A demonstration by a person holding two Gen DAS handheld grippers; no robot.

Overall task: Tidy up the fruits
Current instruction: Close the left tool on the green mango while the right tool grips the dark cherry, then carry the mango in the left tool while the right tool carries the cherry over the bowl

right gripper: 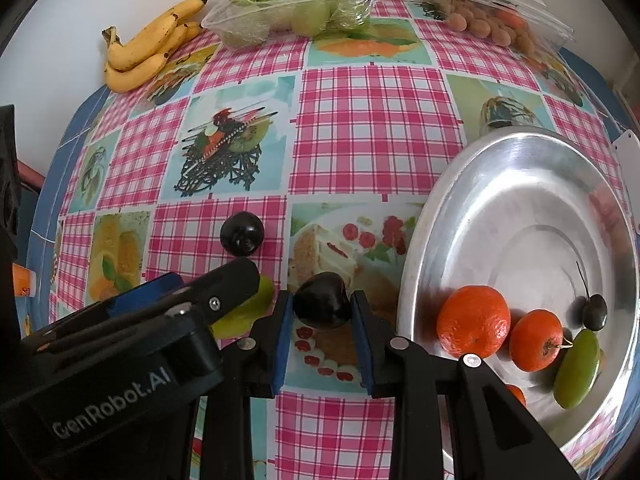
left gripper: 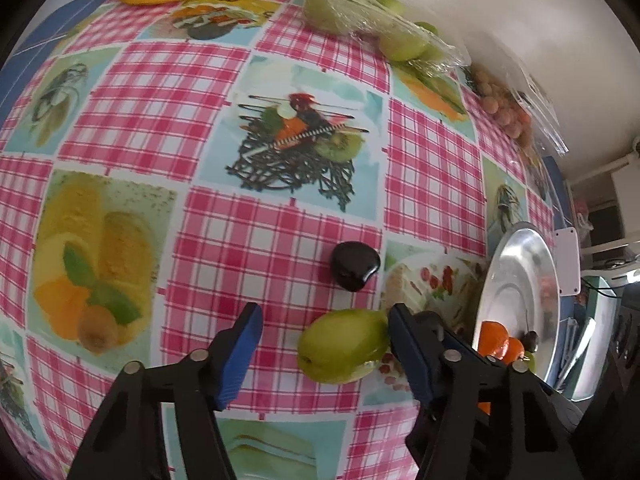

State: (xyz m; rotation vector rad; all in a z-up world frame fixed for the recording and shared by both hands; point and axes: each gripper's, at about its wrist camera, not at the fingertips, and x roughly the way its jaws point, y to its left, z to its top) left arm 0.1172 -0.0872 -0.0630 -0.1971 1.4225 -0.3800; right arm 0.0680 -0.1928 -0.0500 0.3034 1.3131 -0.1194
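Observation:
In the left wrist view a green pear-shaped fruit (left gripper: 344, 346) lies on the checked tablecloth between the blue pads of my left gripper (left gripper: 324, 320). The right pad touches it, while a clear gap separates it from the left pad, so the jaws are open. A dark plum (left gripper: 355, 266) rests just beyond it. My right gripper (right gripper: 322, 310) is shut on a second dark plum (right gripper: 322, 306), just left of the silver plate (right gripper: 500, 168). The plate holds two mandarins (right gripper: 474, 322), a green fruit (right gripper: 578, 368) and a small dark stemmed fruit (right gripper: 595, 312).
At the back by the white wall lie bananas (right gripper: 148, 48), a plastic pack of green apples (right gripper: 296, 12) and a clear box of small brown fruits (right gripper: 492, 24). The left tool's black housing (right gripper: 120, 360) crowds the right gripper's left side.

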